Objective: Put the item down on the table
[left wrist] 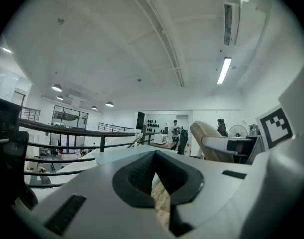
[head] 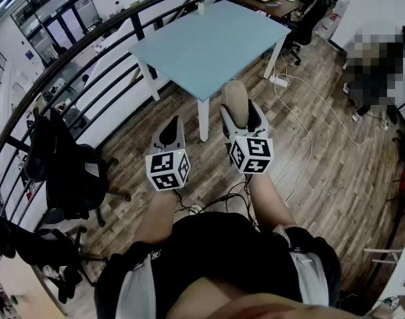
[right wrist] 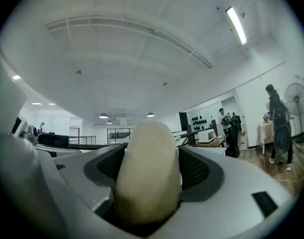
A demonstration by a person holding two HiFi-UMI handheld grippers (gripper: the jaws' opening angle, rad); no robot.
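A beige, oblong, rounded item (head: 234,98) stands upright between the jaws of my right gripper (head: 241,111), which is shut on it. In the right gripper view the item (right wrist: 147,173) fills the gap and both pads (right wrist: 194,171) press on its sides. My left gripper (head: 169,130) hangs beside it at the left, shut, with nothing in it. In the left gripper view its jaws (left wrist: 154,156) meet and only floor shows below them. The light blue table (head: 209,42) stands just ahead of both grippers; both are held short of its near corner, over the wooden floor.
A small white vase (head: 201,5) stands at the table's far edge. A black railing (head: 89,65) runs along the left. A black office chair draped with dark clothing (head: 70,171) is at the left. Cables (head: 302,131) and a power strip (head: 279,80) lie on the floor at the right.
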